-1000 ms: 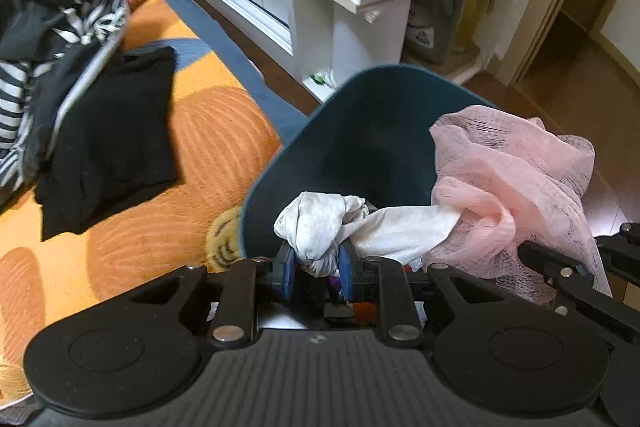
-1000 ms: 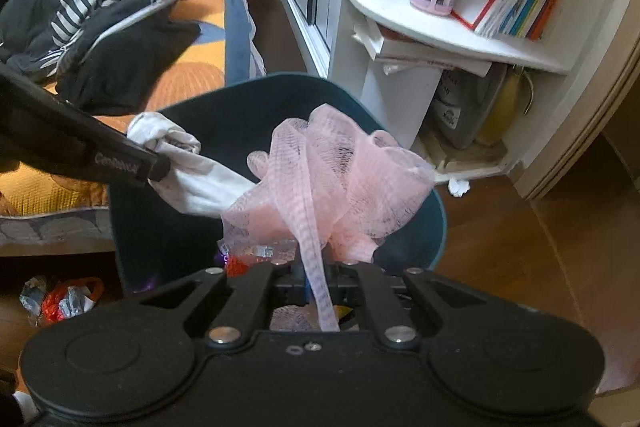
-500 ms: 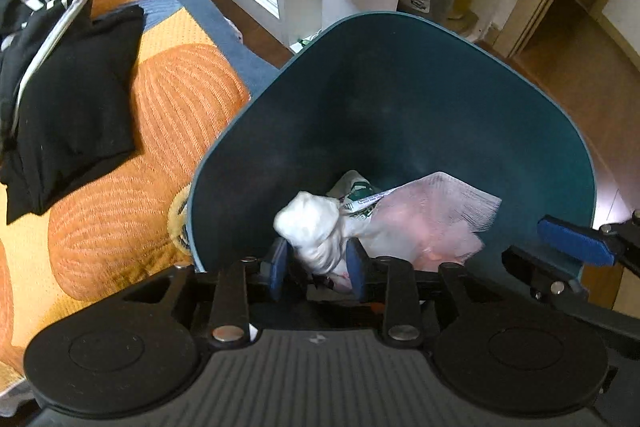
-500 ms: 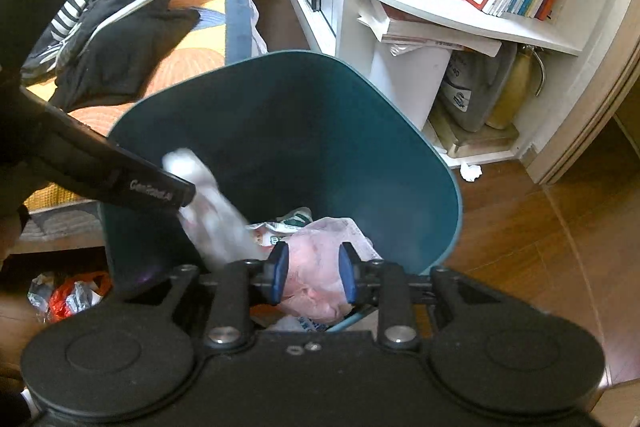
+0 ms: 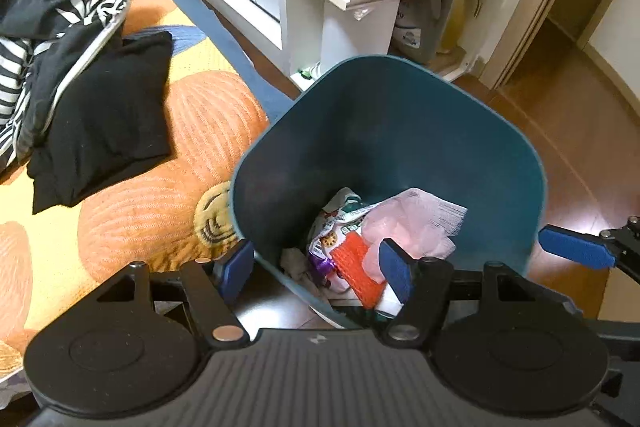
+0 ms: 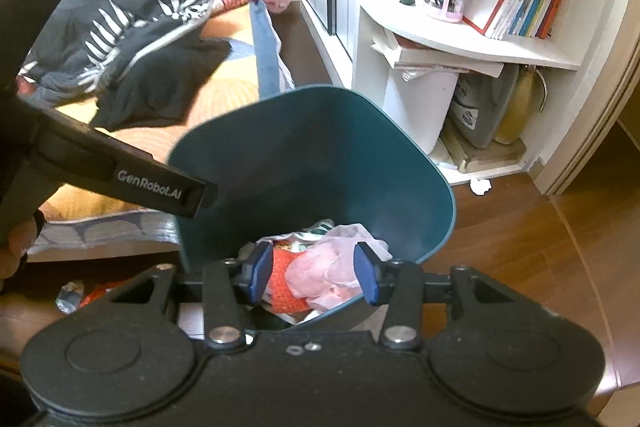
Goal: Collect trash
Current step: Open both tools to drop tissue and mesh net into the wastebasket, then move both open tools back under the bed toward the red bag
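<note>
Left gripper (image 5: 316, 273): above the near rim of the bin, jaws opening, nothing pressed between its blue pads.
Right gripper (image 6: 312, 273): over the bin's mouth, jaws opening, empty; the trash seen between them lies below in the bin.
Bin (image 5: 400, 131): dark teal, standing on the wooden floor just beside the bed.
Trash: pink mesh (image 6: 328, 267), an orange-red piece (image 5: 358, 269) and a printed wrapper (image 5: 340, 223) lie at the bin's bottom.
Bed (image 5: 132, 203): orange cover, black clothes (image 5: 100, 115) piled on it.
Shelf (image 6: 460, 43): white, with books and a pen cup.
</note>
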`<state>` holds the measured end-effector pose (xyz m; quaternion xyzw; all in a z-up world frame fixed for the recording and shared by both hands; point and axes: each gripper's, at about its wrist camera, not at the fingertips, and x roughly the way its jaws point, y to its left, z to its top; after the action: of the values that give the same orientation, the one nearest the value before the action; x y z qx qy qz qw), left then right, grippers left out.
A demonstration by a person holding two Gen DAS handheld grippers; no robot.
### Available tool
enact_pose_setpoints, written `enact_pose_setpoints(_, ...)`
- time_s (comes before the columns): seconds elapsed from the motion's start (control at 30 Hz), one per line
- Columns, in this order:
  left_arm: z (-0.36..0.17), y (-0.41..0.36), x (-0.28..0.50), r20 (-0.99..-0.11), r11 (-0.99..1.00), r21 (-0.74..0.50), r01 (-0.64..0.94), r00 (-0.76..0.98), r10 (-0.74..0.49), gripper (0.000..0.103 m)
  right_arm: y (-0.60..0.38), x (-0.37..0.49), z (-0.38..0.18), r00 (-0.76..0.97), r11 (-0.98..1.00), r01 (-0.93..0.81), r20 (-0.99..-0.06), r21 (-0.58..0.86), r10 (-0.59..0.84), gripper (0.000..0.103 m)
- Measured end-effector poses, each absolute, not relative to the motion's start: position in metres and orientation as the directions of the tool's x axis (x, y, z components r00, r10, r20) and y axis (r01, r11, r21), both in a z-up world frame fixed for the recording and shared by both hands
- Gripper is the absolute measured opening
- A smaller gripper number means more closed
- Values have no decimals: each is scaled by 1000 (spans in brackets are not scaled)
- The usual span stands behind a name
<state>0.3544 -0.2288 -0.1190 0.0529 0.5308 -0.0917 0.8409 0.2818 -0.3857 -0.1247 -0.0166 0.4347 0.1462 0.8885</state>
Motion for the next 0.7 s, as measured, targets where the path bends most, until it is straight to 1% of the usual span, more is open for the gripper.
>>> enact_pose_setpoints(0.37, -62, -182, 301, -862, 982, -38, 184, 492, -125, 69, -354, 244, -76, 615, 930, -344, -718, 126, 325, 49)
enact_pose_setpoints(0.67, -33, -117, 253, -843, 989, -60, 134, 524, -122, 69, -303, 216, -52, 580, 878, -450, -696, 161, 424, 50)
enact_pose_setpoints(0.7, -32, -109, 248, -842, 990, -62, 128, 525, -121, 71, -297, 214, -51, 574, 871, -463, -694, 163, 434, 50)
